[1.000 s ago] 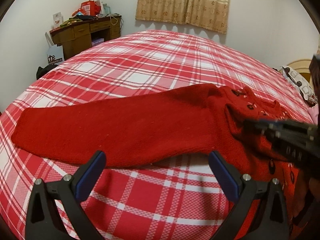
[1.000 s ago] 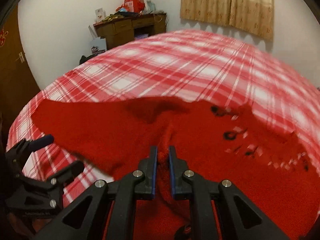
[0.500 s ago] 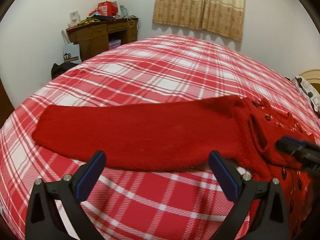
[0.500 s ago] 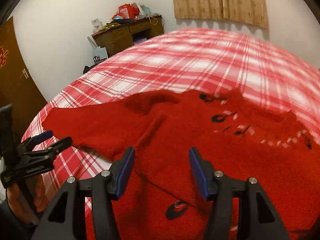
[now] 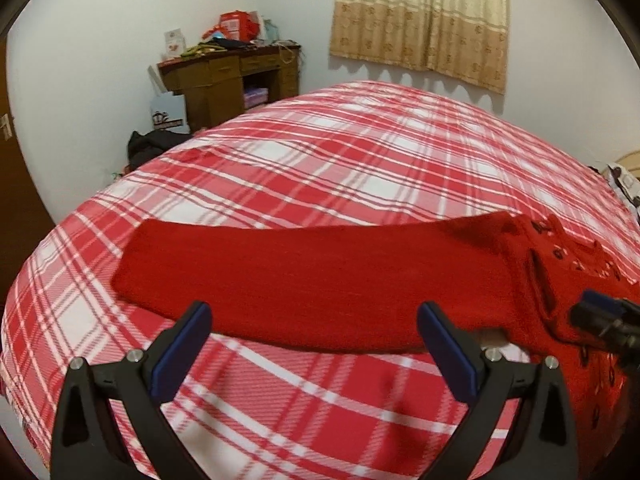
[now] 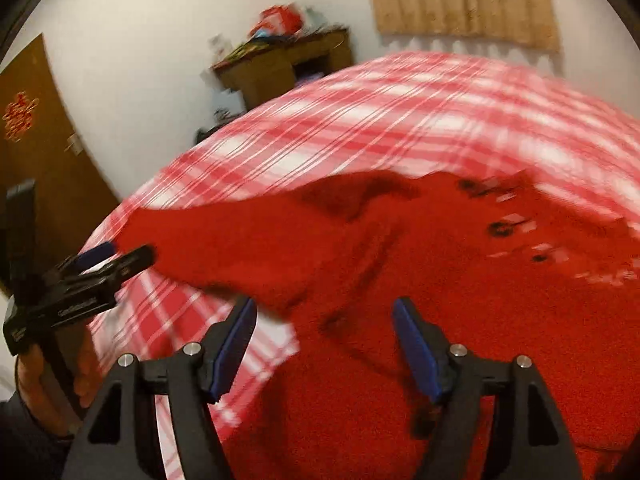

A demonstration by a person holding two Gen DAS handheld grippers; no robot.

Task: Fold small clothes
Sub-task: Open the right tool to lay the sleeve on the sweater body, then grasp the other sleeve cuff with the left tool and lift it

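Your left hand-held gripper [image 5: 314, 338] and right hand-held gripper [image 6: 324, 338] both gape wide, holding nothing. The red sweater [image 5: 320, 276] lies flat on the bed [image 5: 360, 168], sleeve outstretched, ready for folding.

A red-and-white plaid bed [image 5: 360, 168] fills the room; beyond its far corner stands a cluttered wooden desk [image 5: 232, 80] (red boxes on top), right of it a beige curtain [image 5: 420, 20].

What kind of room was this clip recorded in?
Most likely a home bedroom: a bed with a red plaid cover holding a red sweater, a cluttered wooden desk against the wall, and a curtained window.
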